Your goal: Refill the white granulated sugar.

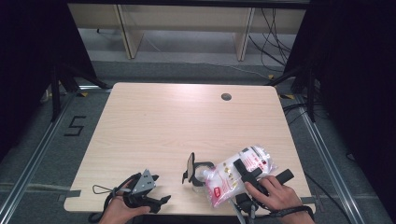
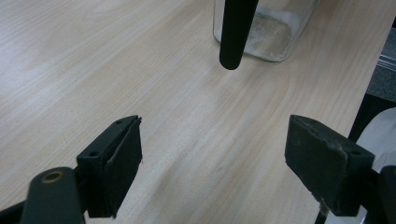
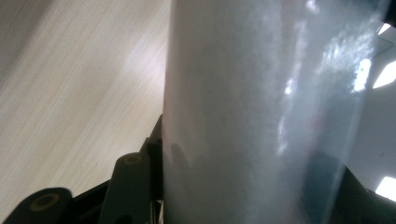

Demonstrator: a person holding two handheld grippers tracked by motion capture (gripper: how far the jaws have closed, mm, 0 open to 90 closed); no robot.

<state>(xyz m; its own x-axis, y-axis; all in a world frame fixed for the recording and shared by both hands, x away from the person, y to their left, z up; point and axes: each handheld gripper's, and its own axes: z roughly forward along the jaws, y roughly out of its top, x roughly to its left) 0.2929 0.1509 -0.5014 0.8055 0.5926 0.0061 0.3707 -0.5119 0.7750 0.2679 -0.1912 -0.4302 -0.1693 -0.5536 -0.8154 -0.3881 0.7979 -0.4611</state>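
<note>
Pouring step: plastic bag (image 1: 239, 175) of white powder is clamped in the right gripper (image 1: 246, 173), tilted over the glass jar (image 1: 201, 171) at the near table edge; left gripper (image 1: 150, 193) is held apart, empty; steady tilting is judged next.

1. A light wooden table (image 1: 163, 126) with rounded corners takes up the middle of the high view.
2. A round dark cable hole (image 1: 226, 97) sits near the table's far right edge.
3. Grey carpet floor (image 1: 187, 72) lies around the table.
4. A black "5" mark (image 1: 74, 126) is on the floor to the left.
5. Loose black cables (image 1: 273, 37) lie at the far right.
6. Pale wooden furniture legs (image 1: 126, 30) stand beyond.
</note>
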